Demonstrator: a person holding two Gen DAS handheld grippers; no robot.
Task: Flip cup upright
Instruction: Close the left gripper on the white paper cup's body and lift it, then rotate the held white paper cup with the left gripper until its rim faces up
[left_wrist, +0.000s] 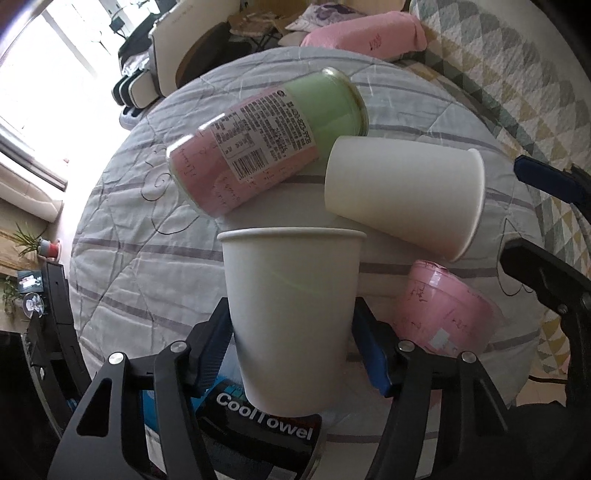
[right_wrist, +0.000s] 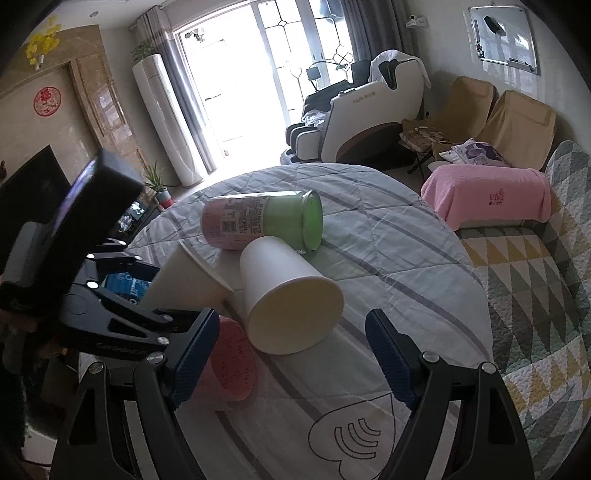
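Note:
My left gripper (left_wrist: 291, 350) is shut on a white paper cup (left_wrist: 288, 310) and holds it upright, rim up, just above the table; the same cup shows in the right wrist view (right_wrist: 184, 280), tilted. A second white paper cup (left_wrist: 402, 195) lies on its side, mouth toward the right gripper (right_wrist: 295, 295). My right gripper (right_wrist: 293, 358) is open and empty, just in front of that lying cup's mouth; its fingers (left_wrist: 546, 177) show at the right edge of the left wrist view.
A pink and green can (left_wrist: 266, 144) lies on its side behind the cups (right_wrist: 258, 221). A pink tub (left_wrist: 447, 306) lies at the right. A "CoolTowel" pack (left_wrist: 258, 428) sits below the held cup. The round table has a grey striped cloth (right_wrist: 388, 240).

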